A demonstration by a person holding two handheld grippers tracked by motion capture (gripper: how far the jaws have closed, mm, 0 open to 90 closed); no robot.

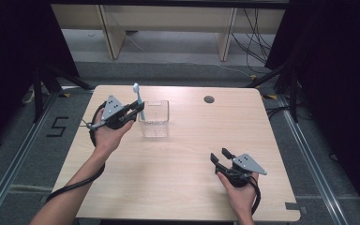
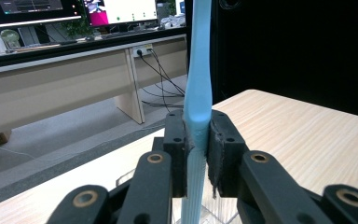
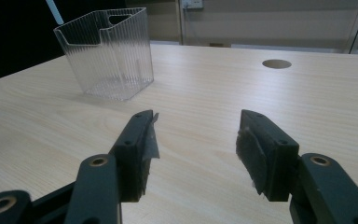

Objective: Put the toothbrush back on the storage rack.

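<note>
Left tongs [image 2: 198, 140] clamped on blue toothbrush [image 2: 198, 70], right tongs [image 3: 196, 140] agape, empty, facing clear cup [image 3: 109, 53]

Round cable hole [image 1: 209, 99] in the wooden table [image 1: 183, 178]; monitors [image 2: 74, 11] on a far desk [image 2: 65, 79].

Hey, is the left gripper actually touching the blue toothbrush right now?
Touching. In the left gripper view the left gripper has both jaws pressed flat against the toothbrush handle, with no gap on either side.
</note>
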